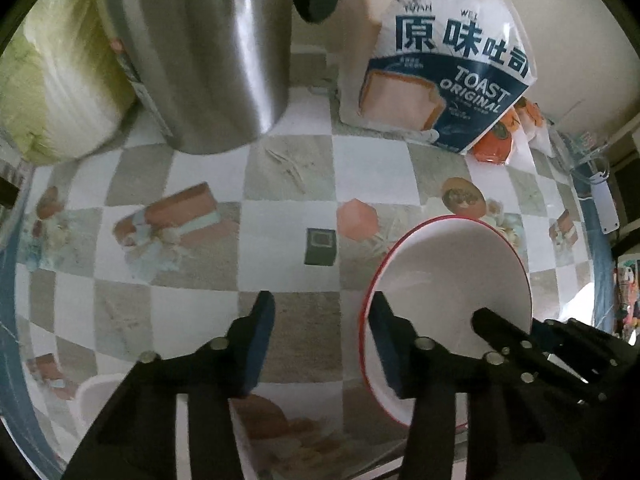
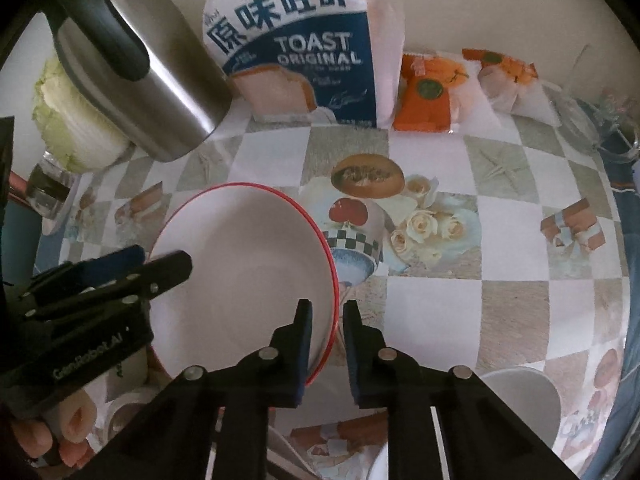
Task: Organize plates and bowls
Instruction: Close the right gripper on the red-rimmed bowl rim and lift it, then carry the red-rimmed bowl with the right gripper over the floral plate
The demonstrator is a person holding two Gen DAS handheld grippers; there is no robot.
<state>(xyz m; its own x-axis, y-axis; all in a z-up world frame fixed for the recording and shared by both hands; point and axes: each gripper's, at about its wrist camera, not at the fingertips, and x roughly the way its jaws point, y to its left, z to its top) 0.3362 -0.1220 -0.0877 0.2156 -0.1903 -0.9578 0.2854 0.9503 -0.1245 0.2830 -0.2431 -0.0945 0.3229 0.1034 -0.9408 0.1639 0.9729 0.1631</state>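
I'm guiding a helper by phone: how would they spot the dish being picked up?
On the checkered tablecloth, look in front of the blue-and-white toast bag, right of the steel kettle. The white plate with a thin red rim sits there, the only red-edged dish.

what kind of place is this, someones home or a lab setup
Most likely a home kitchen or dining table: a printed checkered tablecloth, a bag of toast bread, a steel kettle and a napa cabbage at the back, with a red-rimmed plate in front.

table [image 2: 500,312] (checked cloth) | on it: kettle [image 2: 160,92], toast bag [image 2: 304,60], cabbage [image 2: 72,136]
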